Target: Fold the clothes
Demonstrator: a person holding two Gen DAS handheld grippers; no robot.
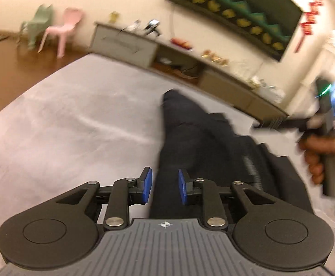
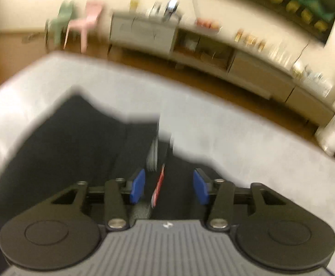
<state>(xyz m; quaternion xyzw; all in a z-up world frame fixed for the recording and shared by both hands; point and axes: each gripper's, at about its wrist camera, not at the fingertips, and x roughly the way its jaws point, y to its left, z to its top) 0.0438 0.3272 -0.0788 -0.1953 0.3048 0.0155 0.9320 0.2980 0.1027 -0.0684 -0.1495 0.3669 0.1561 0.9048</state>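
Observation:
A dark garment (image 1: 190, 138) lies rumpled on a pale grey cloth-covered surface (image 1: 75, 115). In the left wrist view my left gripper (image 1: 164, 186) hovers over its near edge. The blue pads stand a little apart, with dark fabric showing in the gap and not pinched. In the right wrist view my right gripper (image 2: 169, 187) is over the garment (image 2: 75, 142). Its jaws are wide apart above a fold bearing a red label (image 2: 159, 184), and the pads touch nothing. A hand (image 1: 316, 158) holding the right gripper's handle shows at the right edge of the left wrist view. Both views are blurred.
The grey surface (image 2: 236, 126) ends at a far edge above a brown wooden floor (image 1: 18, 69). A long low cabinet (image 2: 213, 53) with small items runs along the wall. A pink chair (image 1: 61, 30) and a green chair (image 1: 37, 23) stand at the far left.

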